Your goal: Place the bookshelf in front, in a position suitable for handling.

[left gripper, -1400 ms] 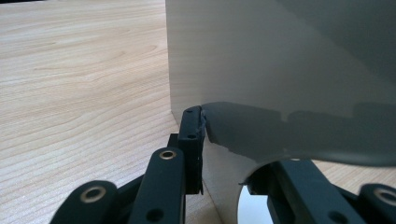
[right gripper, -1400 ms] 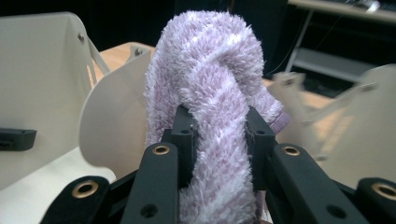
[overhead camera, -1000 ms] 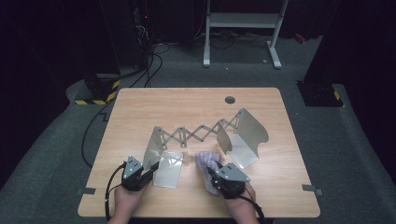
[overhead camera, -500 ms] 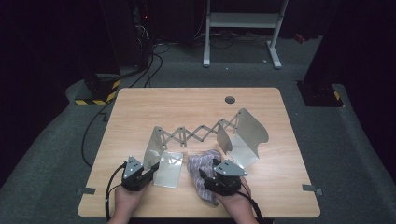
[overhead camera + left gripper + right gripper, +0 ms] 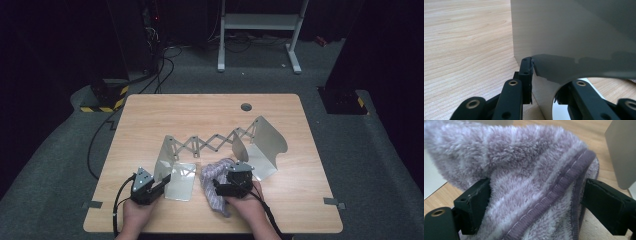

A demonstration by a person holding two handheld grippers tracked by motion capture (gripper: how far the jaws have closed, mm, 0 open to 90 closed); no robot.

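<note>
A fluffy purple-and-white striped cloth [image 5: 216, 202] lies on the table between the two end plates of an extending metal rack. My right gripper [image 5: 216, 187] points left at it. In the right gripper view the cloth [image 5: 524, 170] bulges between the jaws of the right gripper [image 5: 536, 195], which have just been opening and now stand wide. My left gripper [image 5: 162, 181] is shut on the edge of the rack's left plate [image 5: 181, 186]. In the left gripper view the left gripper [image 5: 544, 75] has one jaw on each side of that grey plate [image 5: 574, 32].
The rack's scissor linkage [image 5: 210, 142] runs to the curved right plate [image 5: 267, 145]. The wooden table [image 5: 150, 115] has a cable hole [image 5: 245, 106] at the back. Cables and a white stand base [image 5: 260, 22] lie on the floor beyond.
The right hand has shifted and sunk a little, its jaws have spread wide, and the cloth now hangs lower towards the table's front edge. The left hand has kept still.
</note>
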